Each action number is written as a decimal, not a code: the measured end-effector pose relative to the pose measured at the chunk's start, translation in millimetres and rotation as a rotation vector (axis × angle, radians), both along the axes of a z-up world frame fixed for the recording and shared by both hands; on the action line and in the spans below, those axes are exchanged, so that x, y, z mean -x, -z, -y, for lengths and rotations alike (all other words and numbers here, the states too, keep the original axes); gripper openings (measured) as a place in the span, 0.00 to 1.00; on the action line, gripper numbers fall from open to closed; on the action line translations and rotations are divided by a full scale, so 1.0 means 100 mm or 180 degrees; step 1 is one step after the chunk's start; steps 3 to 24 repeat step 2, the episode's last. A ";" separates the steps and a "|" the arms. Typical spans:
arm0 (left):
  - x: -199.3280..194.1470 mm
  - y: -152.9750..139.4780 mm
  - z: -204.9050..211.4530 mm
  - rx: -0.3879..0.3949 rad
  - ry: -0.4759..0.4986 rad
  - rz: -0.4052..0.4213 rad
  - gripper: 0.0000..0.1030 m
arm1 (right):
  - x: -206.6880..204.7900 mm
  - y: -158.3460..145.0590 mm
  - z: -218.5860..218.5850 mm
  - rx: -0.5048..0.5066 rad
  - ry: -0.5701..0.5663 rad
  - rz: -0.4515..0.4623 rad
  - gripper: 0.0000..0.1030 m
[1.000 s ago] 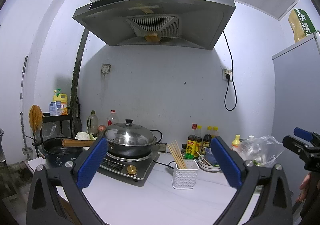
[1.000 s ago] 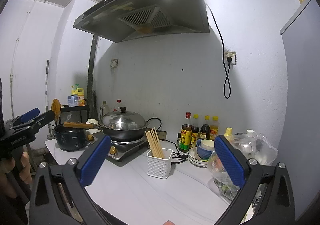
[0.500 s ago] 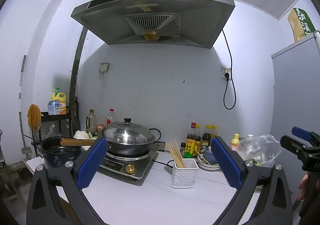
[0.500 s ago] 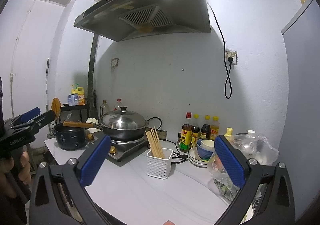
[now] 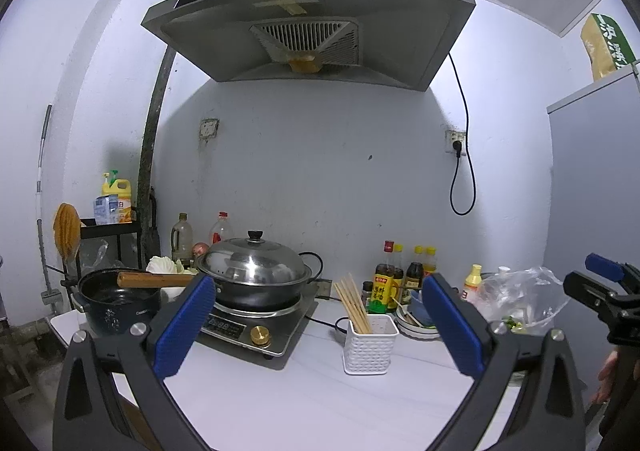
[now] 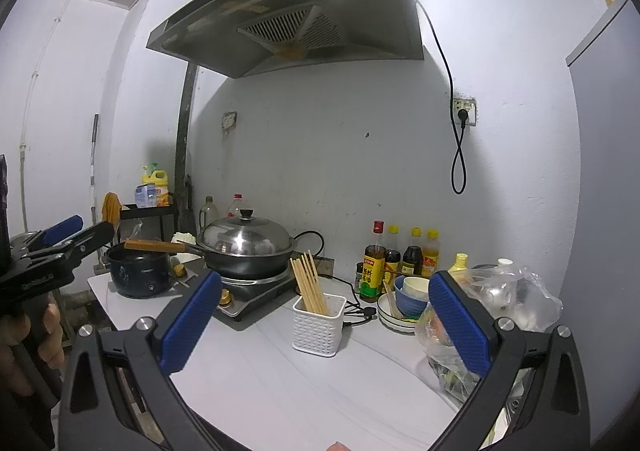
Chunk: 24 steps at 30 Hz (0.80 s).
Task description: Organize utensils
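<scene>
On the white counter [image 5: 304, 391], a white basket [image 5: 370, 345] holds chopsticks [image 5: 352, 307]; both grippers' fingers spread wide, empty.

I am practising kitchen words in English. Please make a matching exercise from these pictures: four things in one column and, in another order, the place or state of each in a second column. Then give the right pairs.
Things:
1. chopsticks
2. steel lid
3. blue bowl
4. left gripper

Places or states:
A. open, holding nothing
B. on the wok, on the cooker
C. leaning in the white basket
D. on stacked plates, with a white bowl in it

Pairs: 1-C, 2-B, 3-D, 4-A
</scene>
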State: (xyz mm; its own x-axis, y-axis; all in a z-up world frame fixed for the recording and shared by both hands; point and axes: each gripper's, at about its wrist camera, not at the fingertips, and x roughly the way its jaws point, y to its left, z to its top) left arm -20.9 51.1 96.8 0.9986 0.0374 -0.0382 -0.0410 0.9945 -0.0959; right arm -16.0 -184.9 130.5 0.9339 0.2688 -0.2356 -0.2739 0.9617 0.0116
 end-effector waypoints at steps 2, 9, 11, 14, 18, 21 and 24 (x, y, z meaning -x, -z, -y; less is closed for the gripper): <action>-0.04 0.01 0.01 -0.0003 -0.0010 0.0002 1.00 | -0.03 0.01 0.00 -0.0002 -0.0015 -0.0005 1.00; -0.04 0.01 0.01 -0.0003 -0.0010 0.0002 1.00 | -0.03 0.01 0.00 -0.0002 -0.0015 -0.0005 1.00; -0.04 0.01 0.01 -0.0003 -0.0010 0.0002 1.00 | -0.03 0.01 0.00 -0.0002 -0.0015 -0.0005 1.00; -0.04 0.01 0.01 -0.0003 -0.0010 0.0002 1.00 | -0.03 0.01 0.00 -0.0002 -0.0015 -0.0005 1.00; -0.04 0.01 0.01 -0.0003 -0.0010 0.0002 1.00 | -0.03 0.01 0.00 -0.0002 -0.0015 -0.0005 1.00; -0.04 0.01 0.01 -0.0003 -0.0010 0.0002 1.00 | -0.03 0.01 0.00 -0.0002 -0.0015 -0.0005 1.00; -0.04 0.01 0.01 -0.0003 -0.0010 0.0002 1.00 | -0.03 0.01 0.00 -0.0002 -0.0015 -0.0005 1.00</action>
